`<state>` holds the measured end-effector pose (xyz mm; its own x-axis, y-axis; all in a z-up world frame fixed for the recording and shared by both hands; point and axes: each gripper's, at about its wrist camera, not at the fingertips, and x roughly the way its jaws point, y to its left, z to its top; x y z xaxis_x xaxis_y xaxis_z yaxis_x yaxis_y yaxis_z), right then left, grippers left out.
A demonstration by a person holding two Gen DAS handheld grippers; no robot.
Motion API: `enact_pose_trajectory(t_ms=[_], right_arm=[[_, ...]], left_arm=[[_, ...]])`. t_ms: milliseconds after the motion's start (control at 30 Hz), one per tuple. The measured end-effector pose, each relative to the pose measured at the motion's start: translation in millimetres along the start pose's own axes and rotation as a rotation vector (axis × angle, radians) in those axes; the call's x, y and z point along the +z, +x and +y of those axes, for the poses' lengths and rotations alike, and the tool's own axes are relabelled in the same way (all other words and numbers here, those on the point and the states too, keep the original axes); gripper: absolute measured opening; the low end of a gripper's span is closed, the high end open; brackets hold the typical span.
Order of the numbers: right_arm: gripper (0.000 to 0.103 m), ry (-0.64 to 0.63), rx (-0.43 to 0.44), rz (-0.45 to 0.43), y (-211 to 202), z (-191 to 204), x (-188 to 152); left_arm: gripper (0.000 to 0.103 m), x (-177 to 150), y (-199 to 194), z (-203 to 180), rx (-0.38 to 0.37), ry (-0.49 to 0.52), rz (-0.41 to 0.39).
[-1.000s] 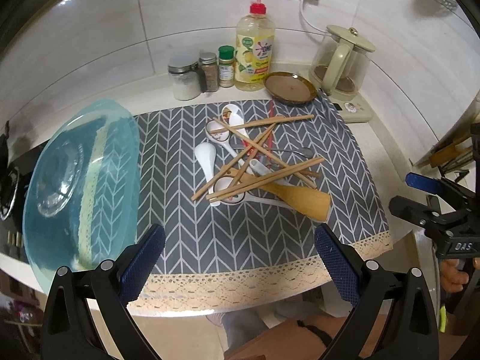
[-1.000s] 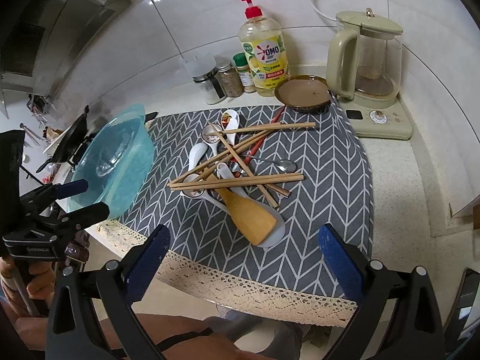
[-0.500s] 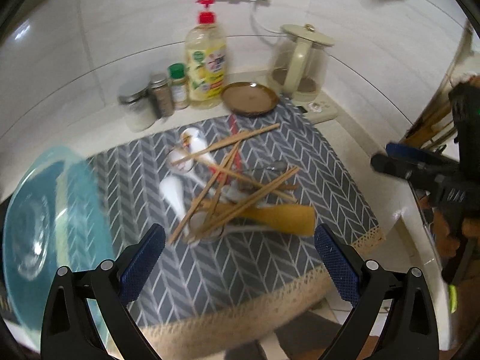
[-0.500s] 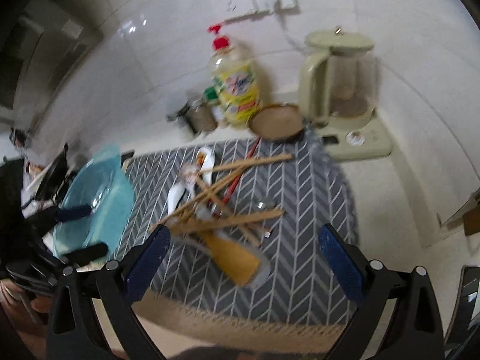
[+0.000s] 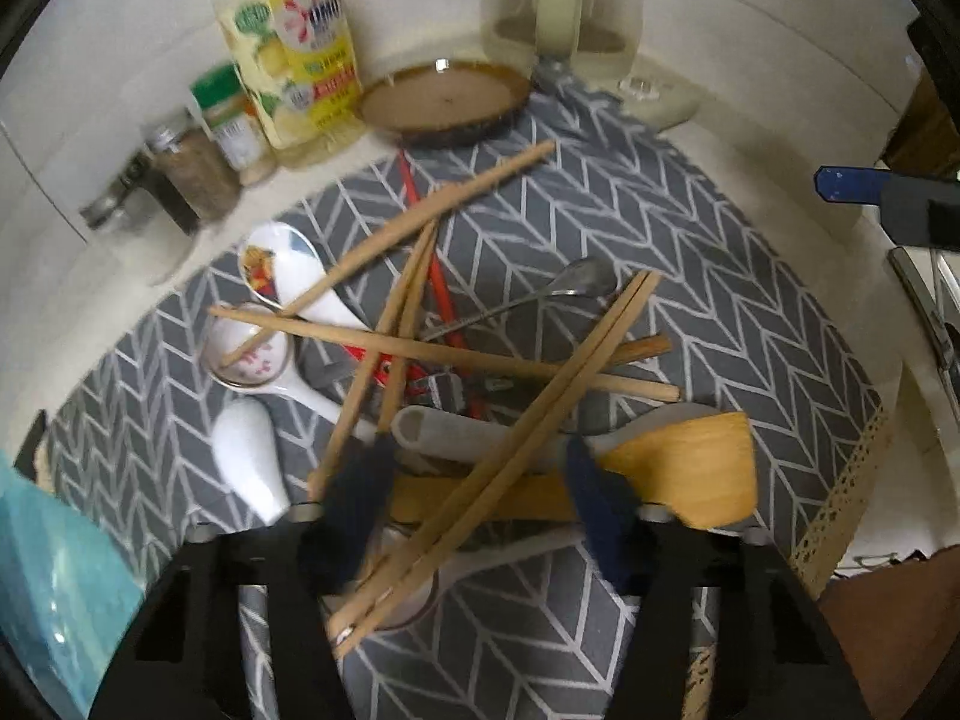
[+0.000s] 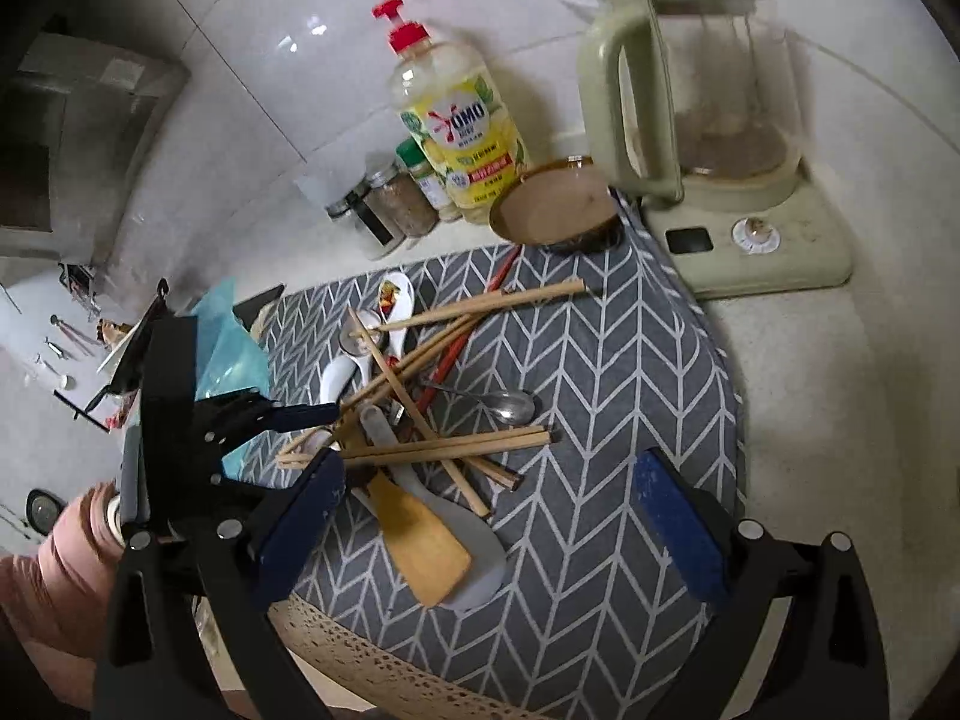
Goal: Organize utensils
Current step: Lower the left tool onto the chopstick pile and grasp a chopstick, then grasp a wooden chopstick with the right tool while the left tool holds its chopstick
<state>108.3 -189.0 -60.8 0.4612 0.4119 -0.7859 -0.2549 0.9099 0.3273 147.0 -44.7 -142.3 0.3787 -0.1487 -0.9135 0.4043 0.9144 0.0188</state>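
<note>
Bare mat (image 6: 630, 372) right of utensil pile (image 6: 420, 420).

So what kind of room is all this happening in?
Most likely a home kitchen: a tiled counter with a dish soap bottle, spice jars and an electric kettle behind a mat piled with chopsticks and spoons.

Ahead of the right gripper (image 6: 498, 516), whose jaws stand wide apart, a wooden spatula (image 6: 423, 546) lies over a grey one among crossed chopsticks (image 6: 444, 447) and spoons on the chevron mat (image 6: 624, 372). The left gripper (image 6: 312, 426) reaches into the pile from the left.
</note>
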Motion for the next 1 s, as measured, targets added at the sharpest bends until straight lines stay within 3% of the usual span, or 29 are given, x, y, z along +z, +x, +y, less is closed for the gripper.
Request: enact_pose_trajectory(t_ms=[233, 400, 500, 700, 867, 1000], right_arm=[[0.095, -0.017, 0.04, 0.027, 9.8, -6.0, -0.4], [0.095, -0.015, 0.067, 0.044, 14.6, -1.9, -3.9], [0.095, -0.018, 0.076, 0.049, 16.1, 2.2, -6.7], [0.095, -0.011, 0.075, 0.057, 19.2, 6.3, -9.9], [0.095, 0.001, 0.096, 0.068, 26.6, 11.4, -10.2], [0.095, -0.002, 0.099, 0.097, 44.3, 18.3, -9.9]], left_arm=[[0.044, -0.2, 11.9, 5.5, -0.024, -0.021, 0.078], [0.015, 1.7, 15.2, 2.8, -0.116, -0.059, 0.14], [0.009, -1.9, 13.5, 3.1, -0.177, -0.112, 0.16], [0.008, -10.6, -5.4, 22.6, -0.281, -0.316, 0.102], [0.008, -28.1, -22.3, 21.3, -0.306, -0.353, 0.088], [0.009, -37.4, -10.5, 22.6, -0.267, -0.381, 0.118]])
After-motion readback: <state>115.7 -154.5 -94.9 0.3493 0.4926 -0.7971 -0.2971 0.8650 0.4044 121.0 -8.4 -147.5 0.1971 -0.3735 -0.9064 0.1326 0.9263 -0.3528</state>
